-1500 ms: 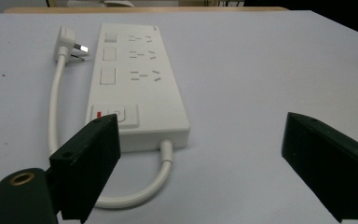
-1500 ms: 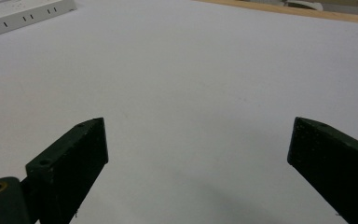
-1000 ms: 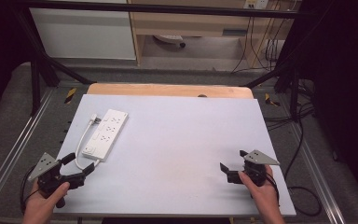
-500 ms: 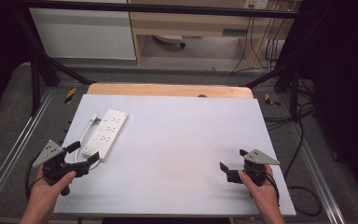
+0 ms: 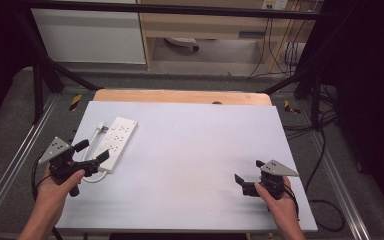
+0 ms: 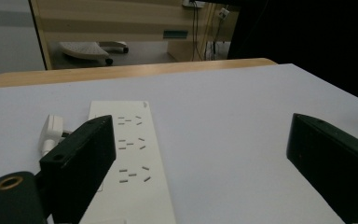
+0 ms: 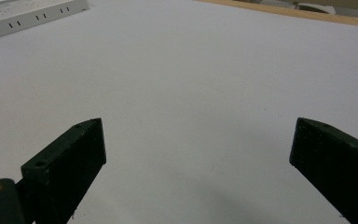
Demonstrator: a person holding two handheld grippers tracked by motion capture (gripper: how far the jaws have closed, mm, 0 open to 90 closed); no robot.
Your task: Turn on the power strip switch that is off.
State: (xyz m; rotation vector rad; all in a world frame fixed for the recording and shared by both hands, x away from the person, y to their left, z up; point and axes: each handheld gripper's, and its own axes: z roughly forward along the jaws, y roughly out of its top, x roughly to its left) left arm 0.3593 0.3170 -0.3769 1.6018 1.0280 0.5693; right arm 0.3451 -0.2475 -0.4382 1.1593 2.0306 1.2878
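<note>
A white power strip (image 5: 116,141) lies at the left of the white table top, its white cable and plug (image 5: 99,128) beside it. In the left gripper view the power strip (image 6: 131,163) runs between the wide-apart jaws, nearer the left jaw, with the plug (image 6: 50,133) further left. My left gripper (image 5: 92,152) is open, just at the strip's near end, held by a hand. My right gripper (image 5: 248,176) rests open at the table's near right, nothing between its jaws. The right gripper view catches the power strip (image 7: 28,16) far off at top left.
The white table top (image 5: 190,150) sits on a wooden board (image 5: 180,96) whose far edge shows. Metal frame rails (image 5: 17,155) run along both sides. Black cables (image 5: 325,150) trail on the floor at right. A shelf unit (image 5: 205,25) stands beyond the table.
My left gripper has moved forward and right, from the near left corner up to the near end of the power strip. The right gripper has stayed put.
</note>
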